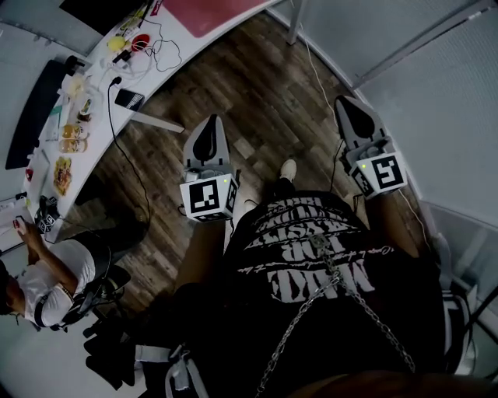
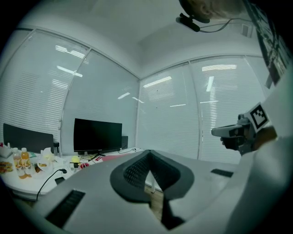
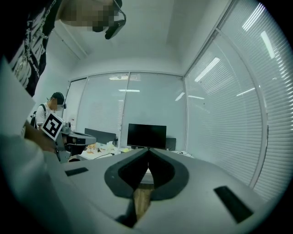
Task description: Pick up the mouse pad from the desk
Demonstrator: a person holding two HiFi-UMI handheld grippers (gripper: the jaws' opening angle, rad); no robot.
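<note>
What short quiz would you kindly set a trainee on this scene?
1. True or false: the left hand-held gripper holds the mouse pad.
2. What lies below both hand-held grippers? A) carpet B) wood floor C) tiles
3. Fill in: the jaws of the right hand-held gripper are ____.

Key:
1. False. Its jaws are shut on nothing, and the mouse pad lies on the desk.
2. B.
3. Shut.
</note>
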